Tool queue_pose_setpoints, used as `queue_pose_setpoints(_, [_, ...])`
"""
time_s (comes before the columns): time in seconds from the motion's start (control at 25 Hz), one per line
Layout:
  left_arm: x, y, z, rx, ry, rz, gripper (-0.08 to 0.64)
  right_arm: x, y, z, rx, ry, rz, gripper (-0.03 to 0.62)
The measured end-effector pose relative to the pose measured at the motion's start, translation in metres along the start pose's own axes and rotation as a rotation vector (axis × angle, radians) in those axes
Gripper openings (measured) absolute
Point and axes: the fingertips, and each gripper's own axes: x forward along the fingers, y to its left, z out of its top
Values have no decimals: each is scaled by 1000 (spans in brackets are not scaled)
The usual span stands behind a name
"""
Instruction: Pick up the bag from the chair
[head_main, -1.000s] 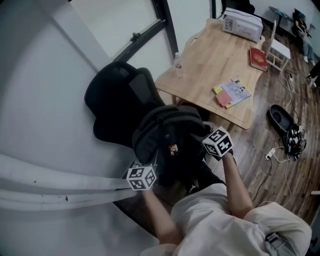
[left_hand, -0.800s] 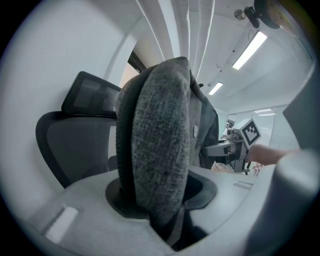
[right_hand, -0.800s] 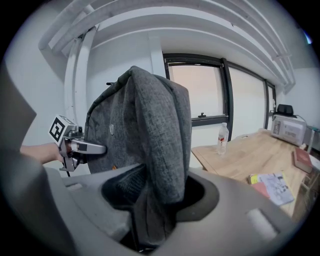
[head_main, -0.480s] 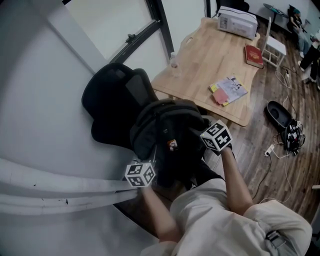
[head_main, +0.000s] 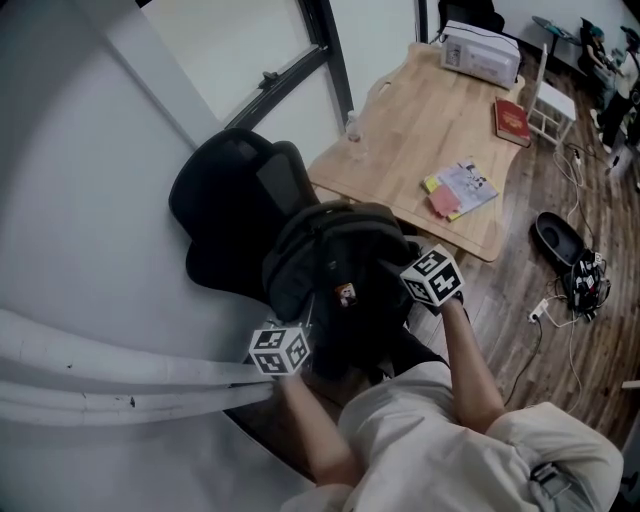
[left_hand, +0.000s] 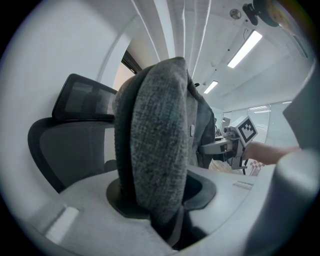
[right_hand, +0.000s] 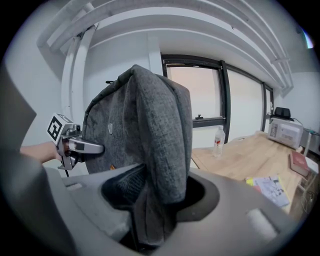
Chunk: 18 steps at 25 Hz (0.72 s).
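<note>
A dark grey backpack (head_main: 335, 265) hangs in front of the black office chair (head_main: 230, 200), held up between both grippers. My left gripper (head_main: 300, 345) is shut on the bag's left shoulder strap (left_hand: 155, 150), which fills the left gripper view. On the other side, the right gripper (head_main: 415, 280) is shut on the right strap (right_hand: 160, 145). The bag's body (right_hand: 120, 125) shows behind that strap. Each gripper sees the other's marker cube across the bag. The chair's mesh back (left_hand: 80, 100) stands to the left in the left gripper view.
A wooden table (head_main: 440, 130) stands beyond the chair with a water bottle (head_main: 353, 125), a red book (head_main: 512, 120), papers (head_main: 460, 188) and a white appliance (head_main: 483, 50). Cables and a black object (head_main: 560, 240) lie on the wood floor at right. A white wall is at left.
The bag and both grippers hold nearly the same place; the view has shifted slightly and the bag stays gripped by both straps.
</note>
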Motion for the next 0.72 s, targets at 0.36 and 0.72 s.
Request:
queue_pose_setpoints(0.36, [-6,12,8,3,-10,27,132,13,5,13,-18,-2,35,184])
queue_pose_setpoints(0.72, [-9,12,8,1,-14,28,133,12,8,15,-31,-6,42,184])
